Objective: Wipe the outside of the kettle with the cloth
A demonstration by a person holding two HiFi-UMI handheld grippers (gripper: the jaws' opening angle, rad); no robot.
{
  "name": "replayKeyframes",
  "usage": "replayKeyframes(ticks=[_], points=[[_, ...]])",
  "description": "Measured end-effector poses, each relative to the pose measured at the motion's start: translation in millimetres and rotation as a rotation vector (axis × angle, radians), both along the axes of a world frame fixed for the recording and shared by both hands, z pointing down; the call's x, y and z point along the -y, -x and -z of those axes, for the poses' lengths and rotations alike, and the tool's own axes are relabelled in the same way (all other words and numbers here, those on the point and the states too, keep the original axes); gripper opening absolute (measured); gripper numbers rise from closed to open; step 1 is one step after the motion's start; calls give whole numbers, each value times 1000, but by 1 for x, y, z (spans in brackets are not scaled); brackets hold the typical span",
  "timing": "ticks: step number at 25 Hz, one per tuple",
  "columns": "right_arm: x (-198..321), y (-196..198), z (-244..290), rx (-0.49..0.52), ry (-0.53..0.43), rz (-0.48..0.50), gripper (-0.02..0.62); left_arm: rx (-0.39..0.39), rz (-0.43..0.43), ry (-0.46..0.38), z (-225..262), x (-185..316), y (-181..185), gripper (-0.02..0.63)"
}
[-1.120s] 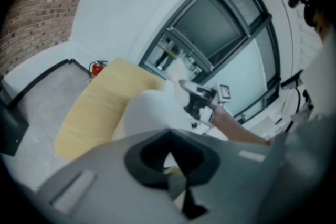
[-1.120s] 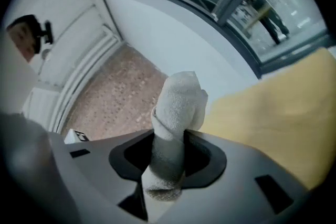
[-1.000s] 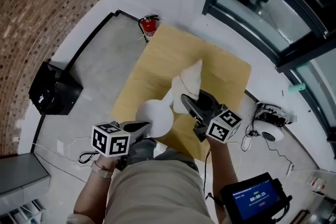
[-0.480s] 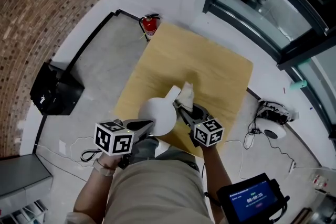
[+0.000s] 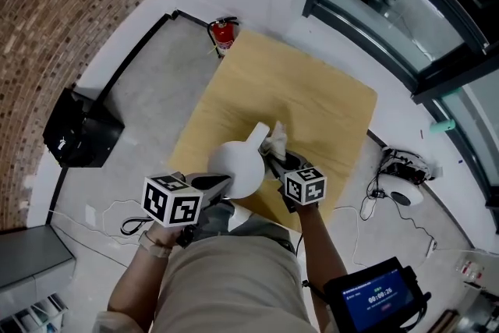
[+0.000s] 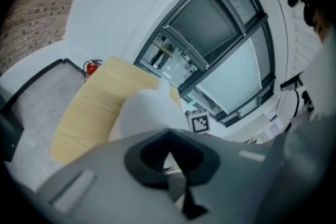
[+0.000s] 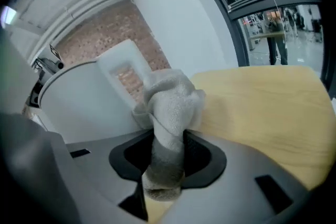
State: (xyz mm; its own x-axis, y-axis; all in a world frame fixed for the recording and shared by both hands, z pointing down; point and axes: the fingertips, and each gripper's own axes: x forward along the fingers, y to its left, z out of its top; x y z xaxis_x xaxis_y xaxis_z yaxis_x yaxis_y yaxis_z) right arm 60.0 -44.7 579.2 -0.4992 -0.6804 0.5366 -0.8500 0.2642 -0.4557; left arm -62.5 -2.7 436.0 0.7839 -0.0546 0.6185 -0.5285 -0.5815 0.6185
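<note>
Two jobs: left gripper (image 5: 221, 184), jaws together, at kettle (image 5: 234, 166) rear; right gripper (image 5: 274, 157) pinches cloth (image 5: 275, 140) by spout (image 5: 256, 133). Wiping step; next we rub cloth along wall.

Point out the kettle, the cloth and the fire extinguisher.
kettle (image 5: 234, 168), head view, on the top of its rounded white body.
cloth (image 7: 170, 99), right gripper view, on its bunched upper end.
fire extinguisher (image 5: 222, 35), head view, on its red cylinder.

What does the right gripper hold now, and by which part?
The right gripper holds the pale grey towelling cloth by a bunched fold, pinched between its fingers; the rest puffs out beside the white kettle.
</note>
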Motion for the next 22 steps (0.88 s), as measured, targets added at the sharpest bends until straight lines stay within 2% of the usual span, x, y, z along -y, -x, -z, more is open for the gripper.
replayKeyframes(ticks=[2, 3, 4, 5, 7, 10, 11, 13, 15, 17, 19, 20, 22], points=[[8, -24, 26, 28, -46, -52, 146, -13, -1, -1, 0, 0, 0, -2], [18, -33, 58, 61, -113, -61, 146, -14, -8, -5, 0, 0, 3, -2], [31, -35, 96, 83, -191, -25, 146, -16, -16, -11, 0, 1, 8, -2], [45, -30, 136, 87, -265, 64, 146, -23, -21, -17, 1, 3, 12, -2], [71, -10, 204, 50, -353, 340, 146, -46, -21, -30, 2, 4, 10, -2], [96, 50, 254, -34, -353, 815, 146, -57, -46, -61, 6, 3, 4, -2], [101, 75, 253, -63, -317, 954, 146, -54, -57, -72, 6, 3, 5, -2], [106, 120, 224, -141, -181, 1207, 146, -52, -68, -88, 7, 4, 7, -2], [100, 149, 174, -231, 19, 1428, 146, -52, -68, -102, 8, 7, 8, -2], [82, 164, 128, -261, 259, 1613, 146, -52, -70, -115, 10, 9, 8, -2], [64, 173, 88, -256, 478, 1736, 146, -53, -73, -118, 7, 11, 12, -2], [61, 178, 67, -276, 549, 1764, 146, -56, -72, -117, 5, 14, 16, -2], [65, 179, 23, -379, 617, 1773, 146, -70, -62, -113, 2, 18, 21, -2]])
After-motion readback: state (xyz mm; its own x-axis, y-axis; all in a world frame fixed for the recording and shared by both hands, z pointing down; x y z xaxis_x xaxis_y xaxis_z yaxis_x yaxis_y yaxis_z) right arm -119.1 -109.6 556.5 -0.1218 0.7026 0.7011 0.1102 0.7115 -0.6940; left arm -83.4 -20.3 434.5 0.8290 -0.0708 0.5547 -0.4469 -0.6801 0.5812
